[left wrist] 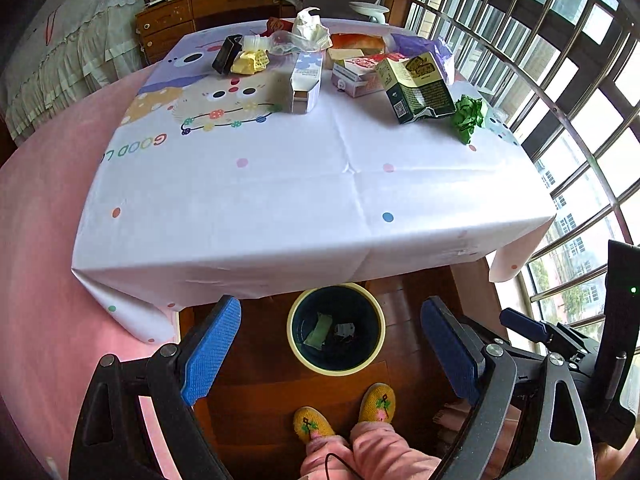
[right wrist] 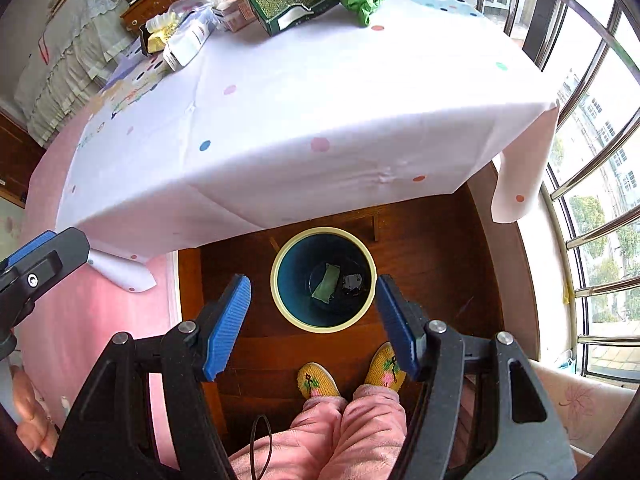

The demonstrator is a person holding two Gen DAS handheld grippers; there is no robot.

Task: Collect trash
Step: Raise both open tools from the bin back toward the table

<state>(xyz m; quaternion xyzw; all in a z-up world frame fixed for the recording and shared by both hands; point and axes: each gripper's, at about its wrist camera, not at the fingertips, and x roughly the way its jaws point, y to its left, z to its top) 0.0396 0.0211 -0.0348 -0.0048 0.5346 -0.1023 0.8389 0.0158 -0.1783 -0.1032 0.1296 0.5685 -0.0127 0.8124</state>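
Bin (right wrist: 323, 280) sits on the floor under the table edge, below and between both grippers; trash pile (left wrist: 340, 68) is on the far side of the table (left wrist: 280, 200). Left gripper (left wrist: 331, 350) and right gripper (right wrist: 313, 322) are both wide open, holding nothing.

A: What covers the table?

B: A smooth white tablecloth (left wrist: 304, 200) with printed dots and sharp fold creases; a matt pink cloth (left wrist: 48, 208) lies under it on the left.

A: And the trash at the far end?

B: Crumpled green paper (left wrist: 468, 116), a printed dark green cardboard box (left wrist: 420, 88) torn at its near end, and a crinkled clear plastic bag (left wrist: 296, 42).

A: The floor?

B: Glossy dark wood (right wrist: 432, 248). The bin (right wrist: 280, 300) on it looks like smooth plastic, cream at the rim.

A: The grippers?

B: Ribbed blue pads (left wrist: 212, 352) on matt black plastic arms, with shiny metal pins (right wrist: 436, 326). The window bars (right wrist: 596, 228) are polished metal.
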